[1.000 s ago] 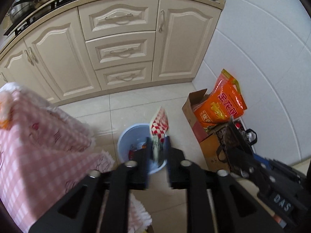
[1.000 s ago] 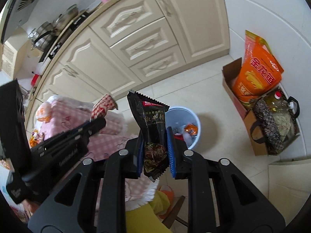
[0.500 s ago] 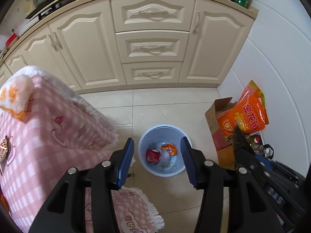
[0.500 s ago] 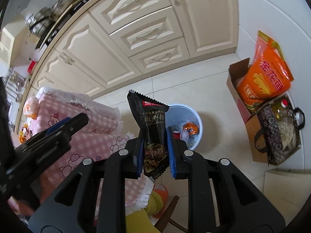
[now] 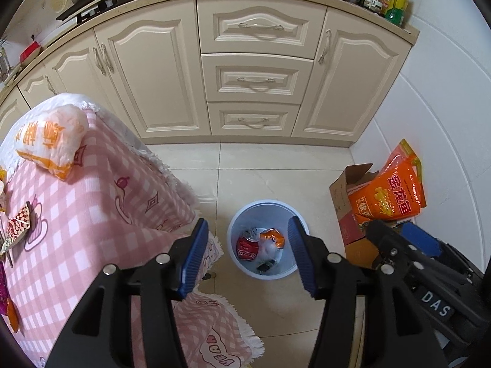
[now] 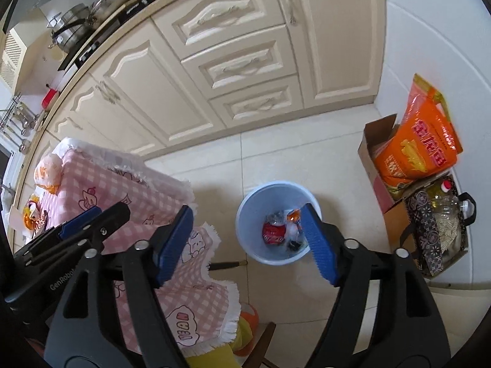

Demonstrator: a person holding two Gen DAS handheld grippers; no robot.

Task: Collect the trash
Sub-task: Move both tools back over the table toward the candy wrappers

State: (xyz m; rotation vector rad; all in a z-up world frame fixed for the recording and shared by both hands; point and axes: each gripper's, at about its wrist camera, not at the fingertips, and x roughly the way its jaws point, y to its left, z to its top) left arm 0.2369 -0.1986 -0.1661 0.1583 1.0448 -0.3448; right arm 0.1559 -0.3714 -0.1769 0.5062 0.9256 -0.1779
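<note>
A light blue trash bin (image 5: 237,230) stands on the tiled floor below both grippers; it also shows in the right wrist view (image 6: 251,208). Inside lie a red can (image 5: 246,247), an orange wrapper (image 5: 271,236) and a dark packet (image 5: 265,265). My left gripper (image 5: 247,257) is open and empty above the bin. My right gripper (image 6: 248,242) is open and empty above the bin too. More wrappers (image 5: 17,225) lie on the pink checked tablecloth (image 5: 92,214) at the left.
Cream kitchen cabinets (image 5: 254,79) run along the back. A cardboard box with an orange bag (image 5: 389,196) stands by the white wall at the right. A white and orange bag (image 5: 49,138) sits on the table. A patterned tote (image 6: 429,233) stands beside the box.
My left gripper opened first and its red checked wrapper dropped away. My right gripper then opened and let go of the dark snack packet, which now lies in the bin.
</note>
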